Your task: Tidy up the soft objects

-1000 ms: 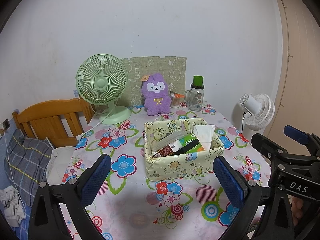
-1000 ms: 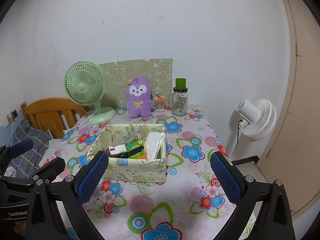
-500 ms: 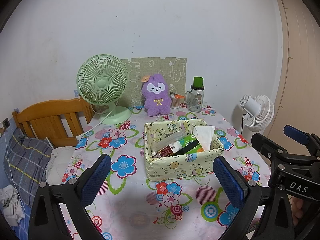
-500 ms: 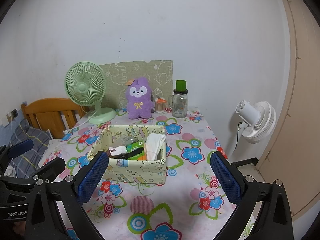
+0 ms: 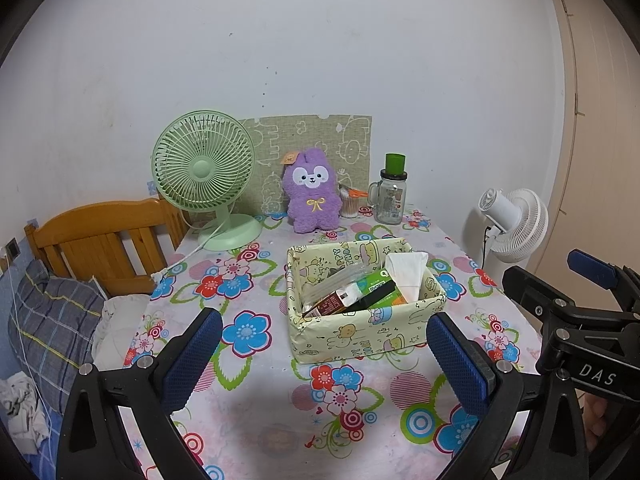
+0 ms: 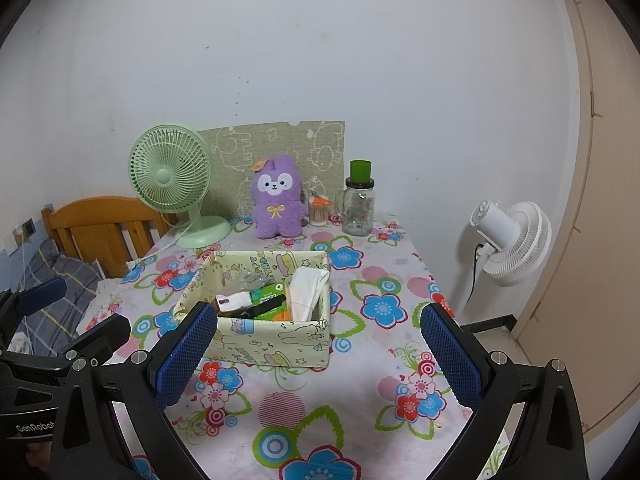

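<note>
Nearest the cameras, the left gripper (image 5: pixel 324 354) hangs low over the near end of the flowered tablecloth (image 5: pixel 256 412) with its blue-padded jaws spread wide and nothing between them, and the right gripper (image 6: pixel 320 354) beside it is the same: wide apart, holding nothing. Against the frames from a second and half a second ago almost nothing has shifted; both views sit a touch differently, the box and the toy keep their places, and neither pair of jaws has narrowed, so I judge no grasp is under way and the grippers are only held facing the table. Just beyond the fingertips stands the yellow cartoon-print fabric box (image 5: pixel 362 342), holding a white tissue or cloth (image 5: pixel 406 270) bunched upright at its right end, a green packet (image 5: pixel 380 286), a dark red-brown pack (image 5: pixel 328 304) and some clear plastic wrapping. Farther back, against the wall, the purple plush bunny (image 5: pixel 311 196) sits upright on the table, well apart from the box, between the green desk fan (image 5: pixel 206 168) and a glass jar with a green cap (image 5: pixel 390 196), with a patterned green mat (image 5: pixel 352 140) propped behind it. A white floor fan (image 5: pixel 514 220) stands off the table's right side and a wooden headboard (image 5: pixel 100 236) to its left. The plush outside the box fits either a toy awaiting stowing or one already set on display; the pictures do not settle which.
</note>
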A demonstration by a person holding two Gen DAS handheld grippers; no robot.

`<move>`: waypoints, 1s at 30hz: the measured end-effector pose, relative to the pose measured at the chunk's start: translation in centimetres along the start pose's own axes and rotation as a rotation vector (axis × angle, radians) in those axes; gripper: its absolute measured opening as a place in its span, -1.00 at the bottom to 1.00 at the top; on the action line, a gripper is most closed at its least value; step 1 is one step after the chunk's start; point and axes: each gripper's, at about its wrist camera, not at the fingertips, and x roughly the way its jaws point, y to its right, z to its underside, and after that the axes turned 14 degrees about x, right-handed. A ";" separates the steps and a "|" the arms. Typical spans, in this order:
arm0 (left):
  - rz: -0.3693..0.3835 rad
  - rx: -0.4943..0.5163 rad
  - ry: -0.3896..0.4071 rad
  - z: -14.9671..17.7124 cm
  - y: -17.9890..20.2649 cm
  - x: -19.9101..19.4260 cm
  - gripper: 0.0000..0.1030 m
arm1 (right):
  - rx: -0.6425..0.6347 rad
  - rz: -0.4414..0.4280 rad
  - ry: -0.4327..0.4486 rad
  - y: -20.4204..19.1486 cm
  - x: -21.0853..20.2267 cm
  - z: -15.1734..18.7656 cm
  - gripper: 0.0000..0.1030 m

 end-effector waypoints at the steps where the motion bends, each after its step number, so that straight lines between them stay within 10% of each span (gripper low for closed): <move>1: 0.000 0.000 0.001 0.0 0.1 0.0 0.99 | 0.000 0.000 0.001 0.0 0.0 0.0 0.99; 30: -0.005 -0.010 0.002 -0.1 0.1 -0.3 1.00 | 0.025 -0.011 0.002 0.5 0.0 -0.1 0.99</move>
